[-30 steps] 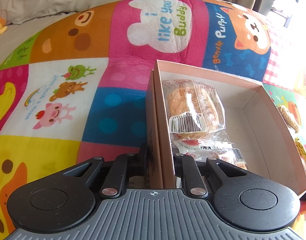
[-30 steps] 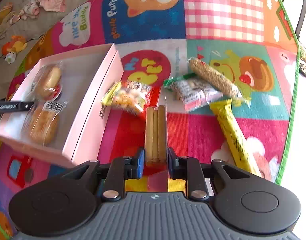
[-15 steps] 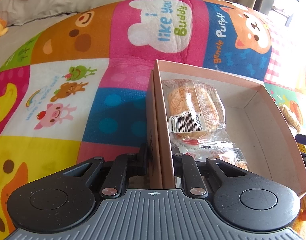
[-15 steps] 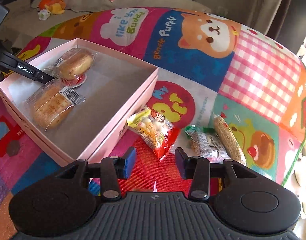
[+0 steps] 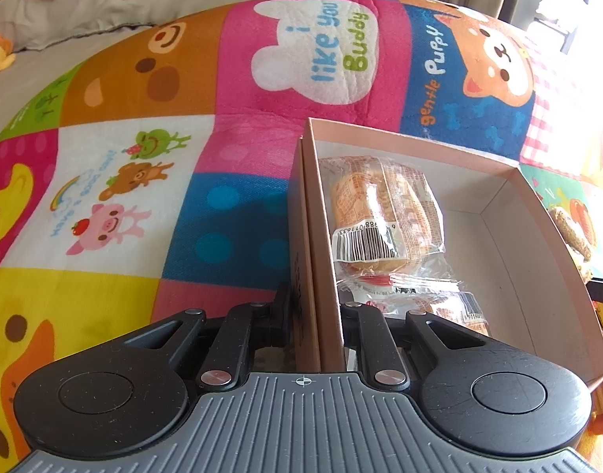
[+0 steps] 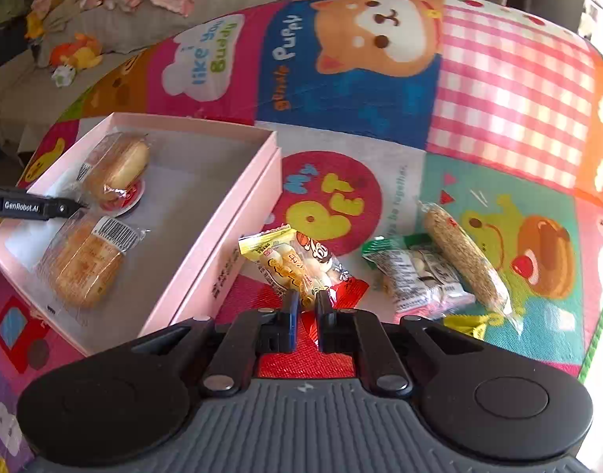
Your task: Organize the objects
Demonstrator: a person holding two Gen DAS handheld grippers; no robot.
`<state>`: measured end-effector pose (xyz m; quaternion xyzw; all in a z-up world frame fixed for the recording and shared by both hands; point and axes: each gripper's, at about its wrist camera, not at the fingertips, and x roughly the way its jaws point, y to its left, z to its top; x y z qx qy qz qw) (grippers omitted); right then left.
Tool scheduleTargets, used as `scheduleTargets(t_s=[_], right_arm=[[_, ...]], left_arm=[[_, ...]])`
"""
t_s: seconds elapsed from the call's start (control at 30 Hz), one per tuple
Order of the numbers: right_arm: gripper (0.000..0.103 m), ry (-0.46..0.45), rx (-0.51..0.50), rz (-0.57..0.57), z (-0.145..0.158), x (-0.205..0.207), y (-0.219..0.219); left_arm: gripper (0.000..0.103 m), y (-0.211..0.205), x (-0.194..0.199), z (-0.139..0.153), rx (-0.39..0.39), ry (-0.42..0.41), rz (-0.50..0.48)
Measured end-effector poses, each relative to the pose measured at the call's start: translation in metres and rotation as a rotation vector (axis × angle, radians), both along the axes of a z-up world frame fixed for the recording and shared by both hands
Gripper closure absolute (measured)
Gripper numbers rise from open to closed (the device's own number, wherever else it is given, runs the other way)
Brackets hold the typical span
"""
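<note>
**Two snacks boxed, four still waiting on the play mat**

A pink box (image 6: 207, 244) is sitting on a colourful cartoon play mat (image 6: 498, 98), and the tidying is looking under half done. Two wrapped bread buns are already lying inside the box: one with a barcode label (image 6: 84, 264) and another (image 6: 118, 169) just beyond it, touching at the wrappers. The rest of the box floor is bare.

Outside the box, four snacks are still lying on the mat: a yellow and red snack packet (image 6: 297, 268) just beside the box's near wall, a green-edged packet (image 6: 415, 272), a long grain bar (image 6: 463, 256) resting against that packet, and a yellow wrapper (image 6: 465, 325) only partly showing.

The left hand-held gripper (image 5: 315, 315) is clamping the box's side wall, one finger outside and one inside, steadying the box.

The right hand-held gripper (image 6: 307, 303) is hovering low over the mat, its jaws drawn nearly together. The near corner of the yellow and red packet is lying right at its fingertips, and the jaws appear to be pinching that edge, though the contact is hard to confirm. The box is lying to this gripper's left, close by.
</note>
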<state>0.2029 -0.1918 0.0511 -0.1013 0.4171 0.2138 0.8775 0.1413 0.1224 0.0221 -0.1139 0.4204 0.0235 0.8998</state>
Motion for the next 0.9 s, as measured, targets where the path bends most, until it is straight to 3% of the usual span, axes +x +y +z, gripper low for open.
scheduleTargets(t_s=[0.07, 0.27, 0.33, 0.4, 0.47, 0.73, 0.9], right_arm=[[0.095, 0.010, 0.022, -0.059, 0.005, -0.003, -0.017], [0.091, 0.053, 0.164, -0.048, 0.018, -0.020, -0.040], [0.078, 0.009, 0.153, -0.053, 0.022, -0.021, -0.039], [0.048, -0.008, 0.145, -0.063, 0.022, -0.016, -0.038], [0.038, -0.001, 0.142, -0.062, 0.016, -0.007, -0.035], [0.035, 0.110, 0.213, -0.163, -0.020, 0.023, -0.034], [0.035, 0.193, 0.181, -0.119, -0.025, -0.009, -0.026]], left_arm=[[0.086, 0.000, 0.000, 0.000, 0.000, -0.001, -0.001], [0.086, 0.000, 0.001, 0.000, 0.001, -0.001, -0.002], [0.086, 0.000, 0.001, 0.000, 0.001, 0.000, -0.001], [0.086, 0.000, 0.001, 0.000, 0.002, 0.002, -0.002], [0.086, 0.000, 0.001, 0.000, 0.002, 0.003, -0.002], [0.086, 0.000, 0.002, 0.001, 0.002, 0.007, -0.003], [0.086, 0.000, 0.002, 0.001, 0.000, 0.004, -0.003]])
